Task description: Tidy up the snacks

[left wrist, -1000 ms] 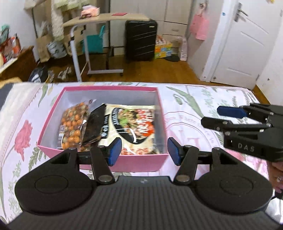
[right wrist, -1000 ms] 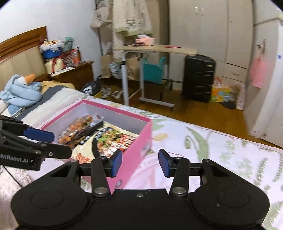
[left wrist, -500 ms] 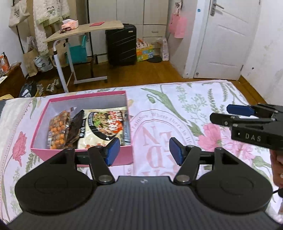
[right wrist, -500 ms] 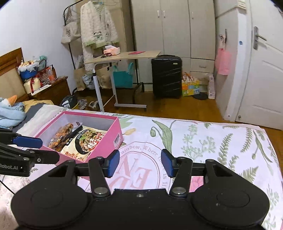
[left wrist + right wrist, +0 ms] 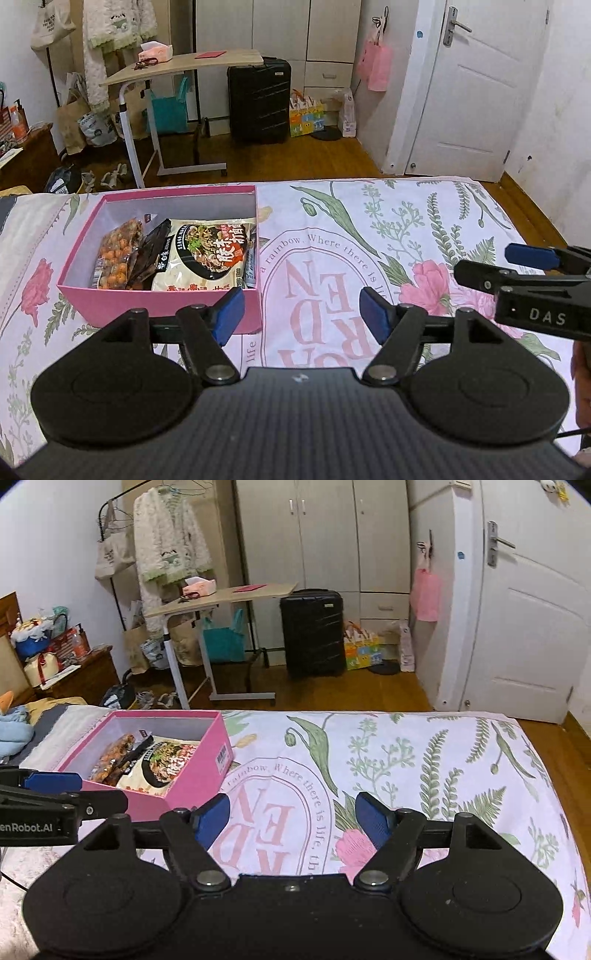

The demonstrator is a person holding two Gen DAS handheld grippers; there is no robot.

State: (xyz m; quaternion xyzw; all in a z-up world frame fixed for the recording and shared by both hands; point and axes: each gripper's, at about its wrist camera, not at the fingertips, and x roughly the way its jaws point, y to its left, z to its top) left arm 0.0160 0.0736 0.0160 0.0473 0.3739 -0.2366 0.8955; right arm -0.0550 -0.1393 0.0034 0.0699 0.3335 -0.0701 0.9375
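Observation:
A pink box [image 5: 79, 258] sits on the floral bedspread, also in the right wrist view [image 5: 192, 779]. Inside lie a bag of orange balls [image 5: 116, 254], a dark packet [image 5: 147, 251] and a large noodle packet [image 5: 207, 254]. My left gripper [image 5: 301, 314] is open and empty, held back from the box's near right corner. My right gripper [image 5: 291, 818] is open and empty over the bedspread to the right of the box. Each gripper shows from the side in the other's view: the right one [image 5: 517, 269], the left one [image 5: 55, 794].
The floral bedspread [image 5: 424, 768] stretches right of the box to the bed's edge. Beyond the bed are a wooden floor, a side table [image 5: 184, 66], a black suitcase [image 5: 258, 103] and a white door [image 5: 472, 92].
Both grippers have pulled back and up from the box; it now looks smaller and farther left in both views. Both stay open and empty.

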